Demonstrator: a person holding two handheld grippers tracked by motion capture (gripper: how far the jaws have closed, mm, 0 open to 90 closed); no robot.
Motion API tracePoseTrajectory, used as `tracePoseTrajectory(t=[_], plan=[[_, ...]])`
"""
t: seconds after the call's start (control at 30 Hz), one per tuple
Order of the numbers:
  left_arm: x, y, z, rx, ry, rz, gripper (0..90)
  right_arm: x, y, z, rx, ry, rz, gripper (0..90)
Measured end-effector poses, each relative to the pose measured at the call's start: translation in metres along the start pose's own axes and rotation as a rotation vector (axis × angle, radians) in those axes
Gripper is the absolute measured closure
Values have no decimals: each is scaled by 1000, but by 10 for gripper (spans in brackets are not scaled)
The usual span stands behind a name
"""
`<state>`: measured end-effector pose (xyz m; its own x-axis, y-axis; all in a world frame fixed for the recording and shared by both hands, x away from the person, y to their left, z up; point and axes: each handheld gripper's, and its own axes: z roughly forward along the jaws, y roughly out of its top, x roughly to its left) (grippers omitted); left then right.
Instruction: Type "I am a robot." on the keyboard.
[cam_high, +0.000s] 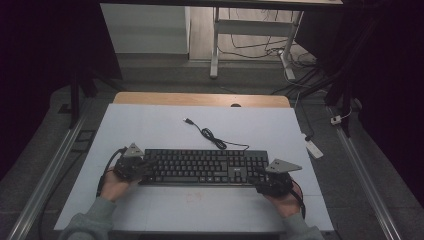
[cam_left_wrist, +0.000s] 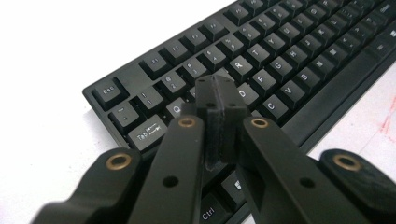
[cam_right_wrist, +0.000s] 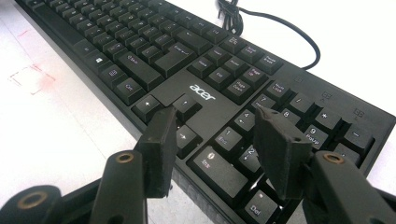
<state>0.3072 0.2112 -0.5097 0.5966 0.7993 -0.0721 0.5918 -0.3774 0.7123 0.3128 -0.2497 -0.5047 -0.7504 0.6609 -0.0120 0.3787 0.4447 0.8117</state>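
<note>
Grey-green sleeves cover both forearms; each black gripper carries brass-ringed pivots (screw holes beside them), a grey triangular plate and black cable.

- The keyboard blocks most of the table's near half, side to side.
- Its coiled cable lies behind it, mid-table.
- Far corners and near edge are open.

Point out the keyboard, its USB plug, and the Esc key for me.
keyboard (cam_high: 202, 167): high view, middle of the keys.
USB plug (cam_high: 187, 120): high view, cable's free end.
Esc key (cam_left_wrist: 109, 92): left gripper view, key top.
</note>
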Motion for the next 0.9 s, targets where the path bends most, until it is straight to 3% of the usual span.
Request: tracePoseTrajectory(t=[0.3,0.9], plan=[[-1,-1,11,43,14,18,891,0,0,0,-1,1,1,495],[-1,-2,16,55,25,17,891,0,0,0,1,-2,-1,495]])
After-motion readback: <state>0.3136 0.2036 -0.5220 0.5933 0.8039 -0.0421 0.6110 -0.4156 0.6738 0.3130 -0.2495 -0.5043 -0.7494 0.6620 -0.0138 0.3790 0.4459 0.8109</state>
